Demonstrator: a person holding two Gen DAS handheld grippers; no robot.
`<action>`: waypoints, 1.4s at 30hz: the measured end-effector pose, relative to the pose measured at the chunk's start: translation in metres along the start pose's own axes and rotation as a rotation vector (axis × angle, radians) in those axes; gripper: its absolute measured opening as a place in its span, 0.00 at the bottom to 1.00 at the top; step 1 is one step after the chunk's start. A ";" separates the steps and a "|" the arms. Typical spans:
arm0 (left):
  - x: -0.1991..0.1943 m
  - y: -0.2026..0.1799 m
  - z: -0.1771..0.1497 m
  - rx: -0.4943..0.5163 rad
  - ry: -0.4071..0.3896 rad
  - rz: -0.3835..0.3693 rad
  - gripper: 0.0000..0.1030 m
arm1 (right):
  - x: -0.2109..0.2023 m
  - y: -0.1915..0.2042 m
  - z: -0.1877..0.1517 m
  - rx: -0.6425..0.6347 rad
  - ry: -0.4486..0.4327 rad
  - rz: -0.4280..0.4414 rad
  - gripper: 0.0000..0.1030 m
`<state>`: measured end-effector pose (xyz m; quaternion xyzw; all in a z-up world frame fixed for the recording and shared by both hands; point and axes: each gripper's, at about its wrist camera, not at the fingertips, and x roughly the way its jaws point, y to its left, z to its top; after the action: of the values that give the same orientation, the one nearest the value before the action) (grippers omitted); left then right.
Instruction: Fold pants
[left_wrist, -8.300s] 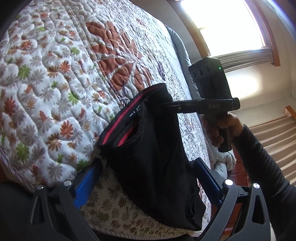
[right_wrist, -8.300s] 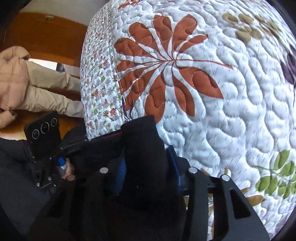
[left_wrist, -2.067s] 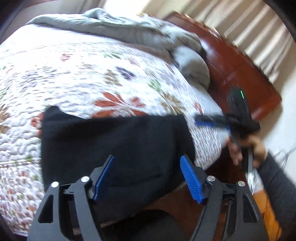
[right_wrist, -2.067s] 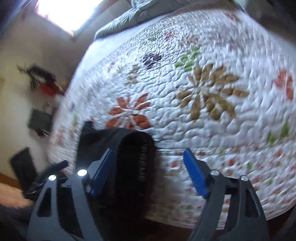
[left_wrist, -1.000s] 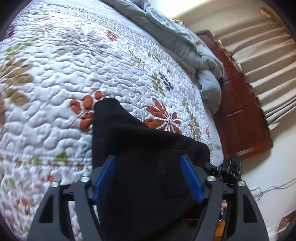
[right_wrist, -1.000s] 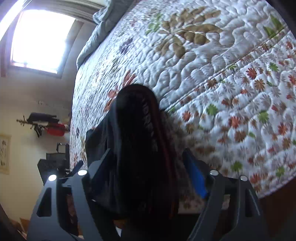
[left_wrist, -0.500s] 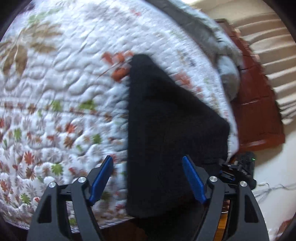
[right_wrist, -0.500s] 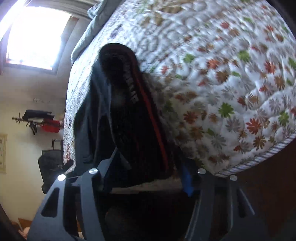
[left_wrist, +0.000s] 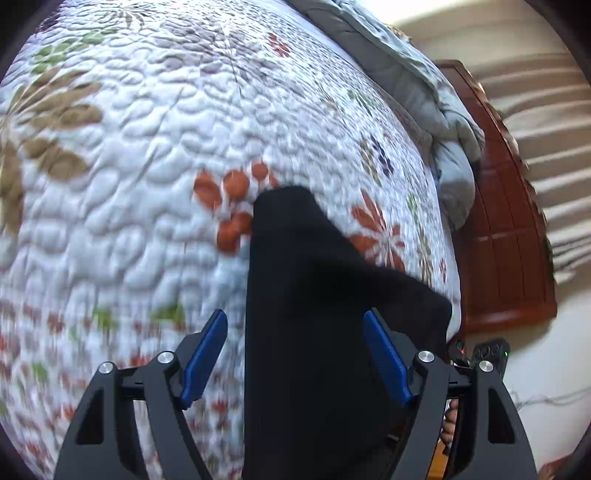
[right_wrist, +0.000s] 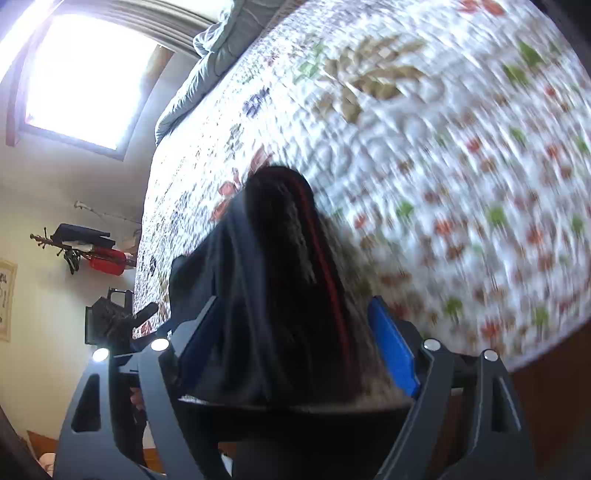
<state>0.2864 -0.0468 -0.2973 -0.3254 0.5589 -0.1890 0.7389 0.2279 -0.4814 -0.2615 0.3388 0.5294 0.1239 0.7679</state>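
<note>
Two grippers hover over black pants (left_wrist: 314, 295) lying folded on floral quilt (left_wrist: 129, 147) near bed edge. Left gripper (left_wrist: 295, 354) released, blue fingers (left_wrist: 205, 354) spread wide; pants extend ahead between them, no contact visible. Right gripper (right_wrist: 295, 343) fingers apart too, pants (right_wrist: 280, 277) with red stripe filling gap between pads; cannot tell whether cloth is pinched. Grey blanket (left_wrist: 436, 107) bunched far ahead of left gripper, wooden headboard (left_wrist: 506, 236) beyond.
</note>
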 end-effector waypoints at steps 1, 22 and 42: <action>0.004 0.002 0.007 -0.018 0.002 -0.005 0.74 | 0.005 0.005 0.009 -0.009 0.007 -0.005 0.81; 0.011 0.026 -0.014 -0.048 0.110 -0.183 0.74 | 0.034 -0.038 0.025 -0.021 0.257 0.151 0.89; 0.038 0.024 -0.029 0.009 0.219 -0.121 0.50 | 0.068 0.004 0.014 -0.189 0.321 0.107 0.96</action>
<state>0.2680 -0.0620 -0.3457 -0.3326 0.6146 -0.2701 0.6624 0.2687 -0.4466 -0.3060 0.2688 0.6122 0.2662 0.6944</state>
